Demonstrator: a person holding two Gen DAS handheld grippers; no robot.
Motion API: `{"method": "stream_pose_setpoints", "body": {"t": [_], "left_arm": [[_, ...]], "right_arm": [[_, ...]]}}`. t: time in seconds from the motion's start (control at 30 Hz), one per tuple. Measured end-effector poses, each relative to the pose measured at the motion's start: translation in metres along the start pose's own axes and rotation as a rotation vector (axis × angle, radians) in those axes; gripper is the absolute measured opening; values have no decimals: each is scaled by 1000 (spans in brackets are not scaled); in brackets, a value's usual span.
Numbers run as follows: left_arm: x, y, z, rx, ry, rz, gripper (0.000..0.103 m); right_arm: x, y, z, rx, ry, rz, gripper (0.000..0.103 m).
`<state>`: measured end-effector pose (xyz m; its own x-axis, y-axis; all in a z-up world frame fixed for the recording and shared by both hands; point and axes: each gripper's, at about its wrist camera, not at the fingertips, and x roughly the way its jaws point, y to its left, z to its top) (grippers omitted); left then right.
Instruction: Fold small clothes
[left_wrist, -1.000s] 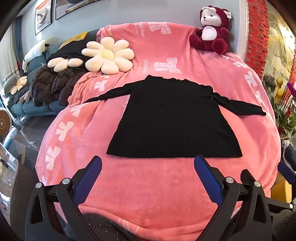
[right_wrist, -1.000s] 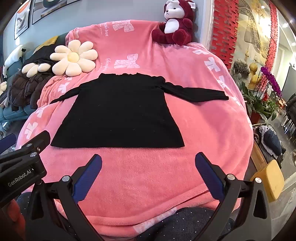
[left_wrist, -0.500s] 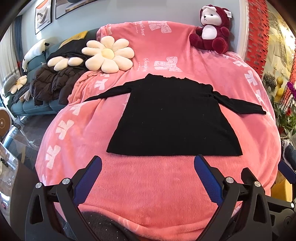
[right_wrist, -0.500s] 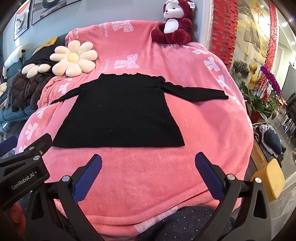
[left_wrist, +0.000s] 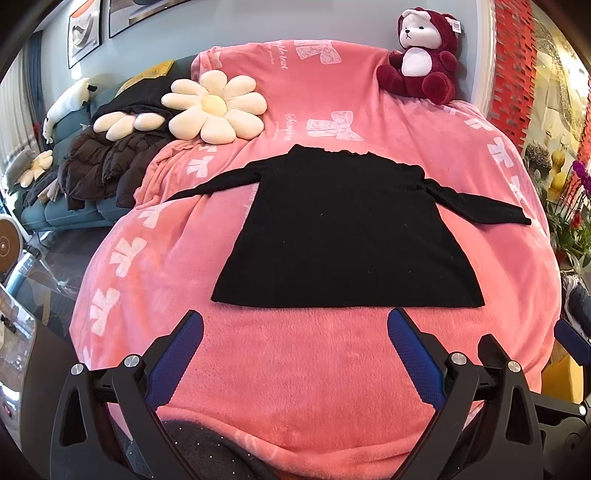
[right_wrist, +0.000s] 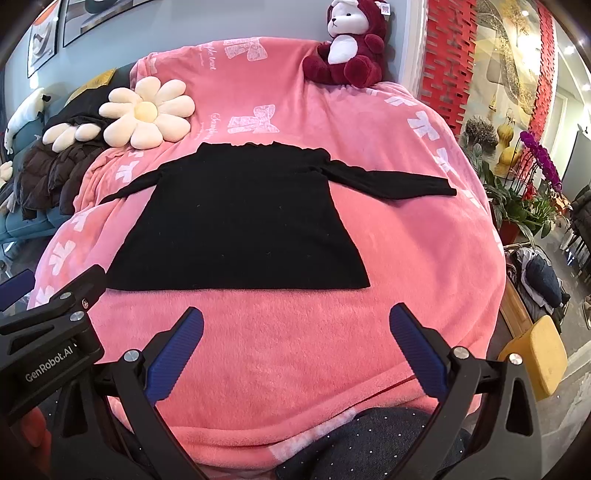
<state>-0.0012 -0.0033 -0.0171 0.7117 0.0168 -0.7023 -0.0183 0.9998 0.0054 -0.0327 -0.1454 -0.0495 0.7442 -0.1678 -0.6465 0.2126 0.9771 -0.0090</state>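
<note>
Lying flat, black knit sweater (left_wrist: 347, 236), fleecy pink blanket (left_wrist: 295, 369)

Your left tongs (left_wrist: 295, 326) have edged slightly toward the right tongs (right_wrist: 295, 325). In the right wrist view, the left tool's black body and its label now sit a little further in from the left edge than a second ago, and its upper corner reaches closer to the hem corner of the sweater (left_wrist: 347, 236). In both views the sweater now appears marginally higher in the picture, so its hem stands slightly further above the blue fingertips. In the right wrist view both hem corners have also shifted a little to the right. All of these shifts are small.
</note>
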Motion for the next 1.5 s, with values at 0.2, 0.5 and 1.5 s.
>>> {"method": "stream_pose_setpoints", "body": {"t": [0.2, 0.5, 1.5], "left_arm": [[0, 0, 0, 1, 0, 1, 97], [1, 1, -1, 0, 3, 2, 97], [12, 9, 0, -8, 30, -17, 97]], "right_arm": [[0, -1, 0, 1, -1, 1, 98], [0, -1, 0, 2, -1, 1, 98], [12, -1, -4, -3, 23, 17, 98]]}}
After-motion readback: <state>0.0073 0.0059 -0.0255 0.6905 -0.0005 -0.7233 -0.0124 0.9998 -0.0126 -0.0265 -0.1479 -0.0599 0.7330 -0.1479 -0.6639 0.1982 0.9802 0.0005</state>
